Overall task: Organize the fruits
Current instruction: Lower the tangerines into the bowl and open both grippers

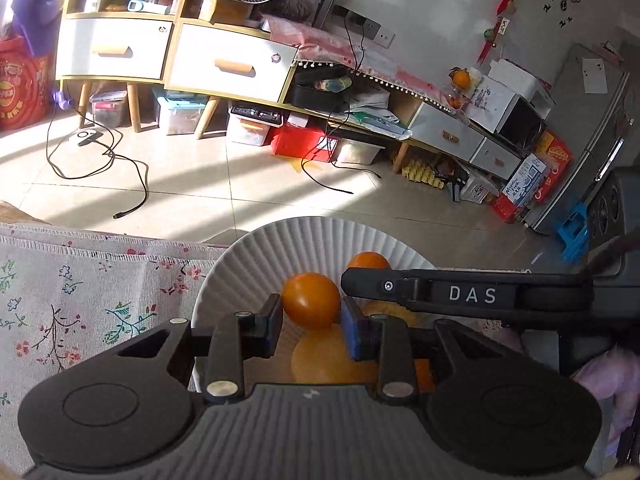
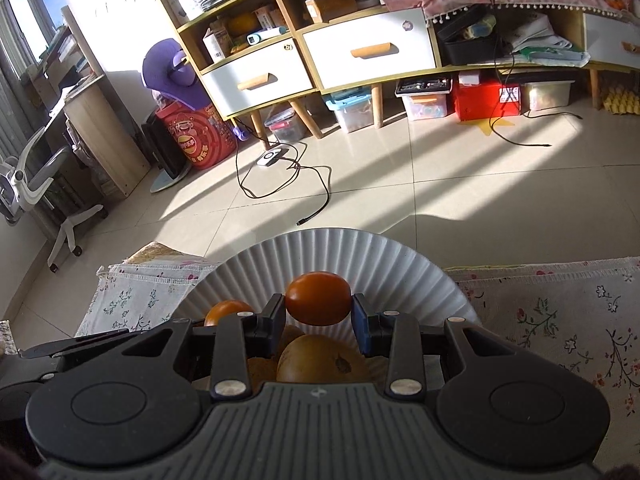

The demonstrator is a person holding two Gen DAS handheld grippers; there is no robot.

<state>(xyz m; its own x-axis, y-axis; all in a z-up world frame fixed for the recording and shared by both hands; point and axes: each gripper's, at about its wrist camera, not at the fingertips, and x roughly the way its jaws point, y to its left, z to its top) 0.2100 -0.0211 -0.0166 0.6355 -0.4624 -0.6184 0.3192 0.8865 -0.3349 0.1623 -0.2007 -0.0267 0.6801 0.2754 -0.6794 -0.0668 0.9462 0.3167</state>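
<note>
Each claw gripped a small orange fruit, the left claw (image 1: 310, 320) its fruit (image 1: 311, 300) and the right claw (image 2: 319, 316) its fruit (image 2: 319, 298), directly above the white plate (image 2: 340, 252) near the tabletop's far edge.

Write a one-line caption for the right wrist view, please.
Right gripper holds an orange fruit above the white ribbed plate of fruit.
</note>
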